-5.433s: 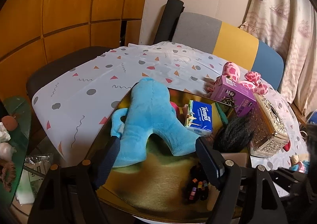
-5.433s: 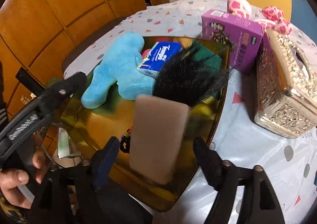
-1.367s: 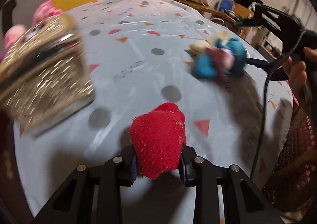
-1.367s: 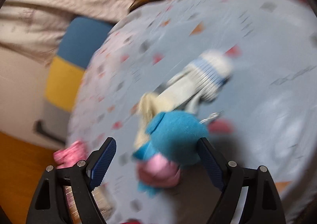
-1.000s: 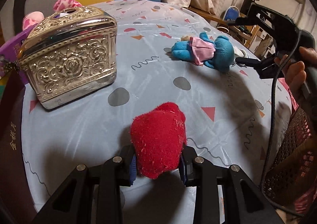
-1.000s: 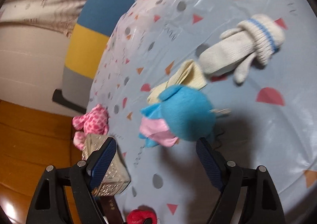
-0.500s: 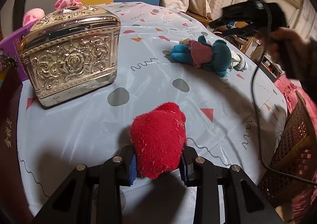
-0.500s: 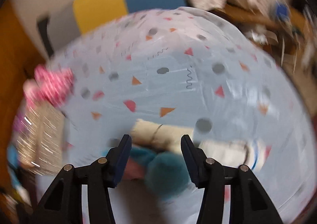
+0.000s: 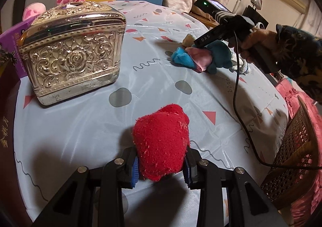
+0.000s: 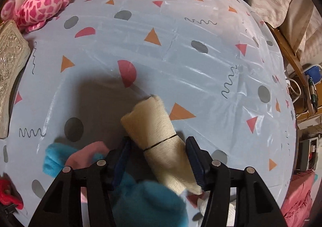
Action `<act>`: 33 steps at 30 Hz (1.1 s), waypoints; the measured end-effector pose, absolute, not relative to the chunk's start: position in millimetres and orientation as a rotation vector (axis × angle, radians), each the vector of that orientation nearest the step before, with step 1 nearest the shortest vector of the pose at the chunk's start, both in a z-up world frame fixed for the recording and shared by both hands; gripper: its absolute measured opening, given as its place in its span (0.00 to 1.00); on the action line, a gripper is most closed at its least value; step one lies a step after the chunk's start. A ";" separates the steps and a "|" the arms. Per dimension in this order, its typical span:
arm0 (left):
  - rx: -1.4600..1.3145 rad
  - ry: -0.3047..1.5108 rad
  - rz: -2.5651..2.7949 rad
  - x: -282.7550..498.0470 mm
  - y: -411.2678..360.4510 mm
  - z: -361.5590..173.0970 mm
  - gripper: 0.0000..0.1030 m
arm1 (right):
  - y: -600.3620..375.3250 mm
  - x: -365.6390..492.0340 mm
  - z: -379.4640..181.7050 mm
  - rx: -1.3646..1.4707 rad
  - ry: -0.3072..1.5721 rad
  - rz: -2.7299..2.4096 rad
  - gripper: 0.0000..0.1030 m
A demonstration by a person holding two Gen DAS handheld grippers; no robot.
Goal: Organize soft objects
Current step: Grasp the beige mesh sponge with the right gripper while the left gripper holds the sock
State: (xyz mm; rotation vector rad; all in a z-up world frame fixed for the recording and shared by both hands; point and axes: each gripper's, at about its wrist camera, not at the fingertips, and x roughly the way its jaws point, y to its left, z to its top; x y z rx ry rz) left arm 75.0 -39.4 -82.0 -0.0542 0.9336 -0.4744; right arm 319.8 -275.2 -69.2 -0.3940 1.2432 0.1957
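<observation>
left hand-held gripper (image 9: 161, 164) is clamped on a red knitted soft toy (image 9: 161, 144) held above the near edge of the surface (image 9: 80, 118). right hand-held gripper (image 10: 159, 158) straddles a cream rolled cloth (image 10: 153, 126) lying toward the surface's right edge, jaws opening slightly with a gap on either side, so nothing is gripped. the roll looks light, squashy and non-slip; its banded middle seems the firmest place to pinch. a blue plush (image 10: 153, 202) with pink cloth lies touching it and crowds the left finger. an ornate metal box (image 9: 72, 54) and pink spotted plush (image 10: 38, 3) sit well apart.
</observation>
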 end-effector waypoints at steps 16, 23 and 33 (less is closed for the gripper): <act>-0.036 0.927 -0.473 76.9 -47.3 -81.4 0.33 | -299.0 292.8 23.2 -0.200 0.969 0.100 0.20; -0.052 0.939 -0.476 78.3 -45.7 -77.2 0.31 | -267.3 231.2 19.5 0.028 1.125 0.374 0.21; -0.099 0.889 -0.449 65.9 -27.1 -40.1 0.31 | -218.6 190.5 -65.8 -0.095 1.281 0.372 0.20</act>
